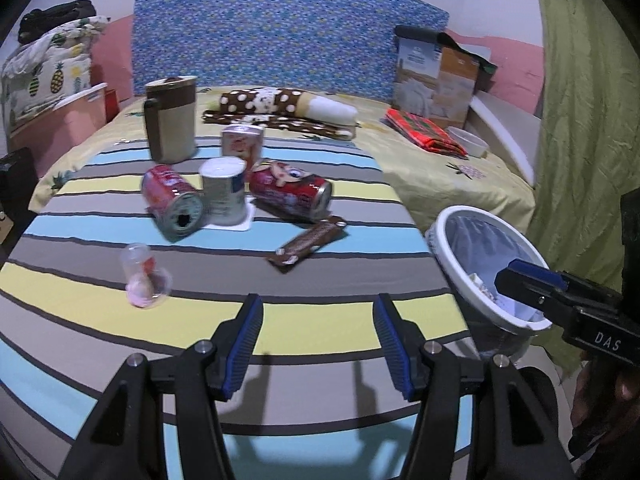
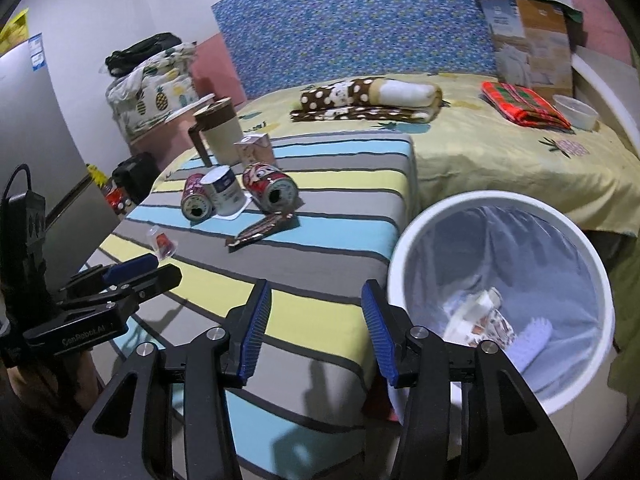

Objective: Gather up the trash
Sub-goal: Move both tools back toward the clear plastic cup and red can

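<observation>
Both grippers, left (image 1: 318, 344) and right (image 2: 316, 332), hanging released, empty; 2 cans (image 1: 290, 192) lying light, dentable, slippery; grasping mid-body suits.

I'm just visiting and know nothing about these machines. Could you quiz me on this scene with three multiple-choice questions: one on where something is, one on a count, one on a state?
1. Where does the white trash bin stand?
A. Beside the striped surface
B. On the bed
C. Behind the headboard

2. How many red cans lie on the stripes?
A. One
B. Two
C. Four

3. How is the left tool?
A. Shut on a can
B. Open, holding nothing
C. Shut on a wrapper

Answers: 1 A, the bin sits off the surface's edge. 2 B, one can lies left of the white cup, another right. 3 B, only bare cloth shows between its pads.
</observation>
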